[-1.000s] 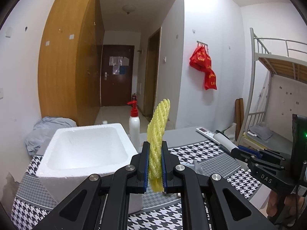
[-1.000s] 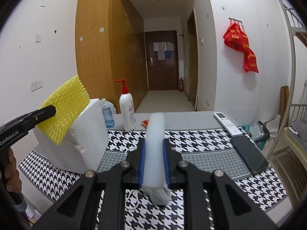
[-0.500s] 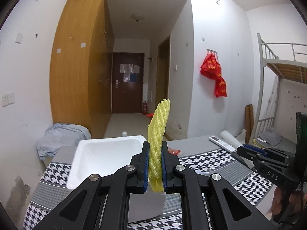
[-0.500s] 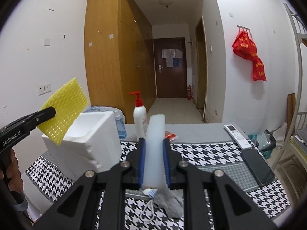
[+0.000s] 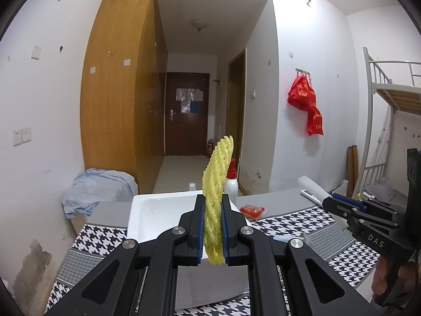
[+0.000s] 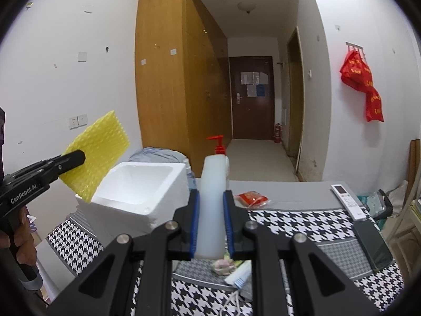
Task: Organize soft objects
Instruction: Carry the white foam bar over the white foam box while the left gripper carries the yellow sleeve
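The foam box (image 6: 136,187) stood open-topped at ten o'clock in the right wrist view, its hollow bare and reachable from above. The left tongs (image 6: 76,158), clamped on yellow netting (image 6: 97,155), hung over its nine o'clock rim. Behind it at twelve, a pump bottle (image 6: 219,150) blocked the far edge. The desk (image 6: 302,221) lay free at three o'clock as far as the remote (image 6: 347,200) and phone (image 6: 373,245). Small clutter (image 6: 231,268) crowded six o'clock.
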Demonstrator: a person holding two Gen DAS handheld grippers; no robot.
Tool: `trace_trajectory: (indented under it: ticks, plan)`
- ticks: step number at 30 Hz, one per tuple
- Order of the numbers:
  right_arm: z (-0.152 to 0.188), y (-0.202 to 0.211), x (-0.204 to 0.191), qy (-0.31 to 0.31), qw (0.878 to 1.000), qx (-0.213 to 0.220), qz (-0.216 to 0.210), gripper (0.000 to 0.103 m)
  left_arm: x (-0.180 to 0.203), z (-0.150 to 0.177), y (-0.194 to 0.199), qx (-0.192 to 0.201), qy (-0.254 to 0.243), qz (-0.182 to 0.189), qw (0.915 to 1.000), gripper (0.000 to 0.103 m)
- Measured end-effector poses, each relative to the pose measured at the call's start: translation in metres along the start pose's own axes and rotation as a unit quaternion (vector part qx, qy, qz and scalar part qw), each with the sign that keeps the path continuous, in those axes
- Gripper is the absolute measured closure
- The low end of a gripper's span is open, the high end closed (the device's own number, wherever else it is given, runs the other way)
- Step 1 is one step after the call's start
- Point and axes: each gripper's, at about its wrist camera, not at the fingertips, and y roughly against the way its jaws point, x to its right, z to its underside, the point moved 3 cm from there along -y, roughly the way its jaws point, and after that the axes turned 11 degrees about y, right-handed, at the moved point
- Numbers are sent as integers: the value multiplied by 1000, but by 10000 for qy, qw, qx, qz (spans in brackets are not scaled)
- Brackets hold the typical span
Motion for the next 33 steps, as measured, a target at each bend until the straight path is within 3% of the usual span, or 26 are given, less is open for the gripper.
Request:
trace_trajectory:
  ticks: [20,33]
  plan:
    - [-21,-45,-40,124,9975,-106,-687,82,-54,-15,2,169,202,-472,9985,91]
    - [-35,-72,-70,274,9959,-235,-833,82,-85,-20,5,303,253,-747,9964,91]
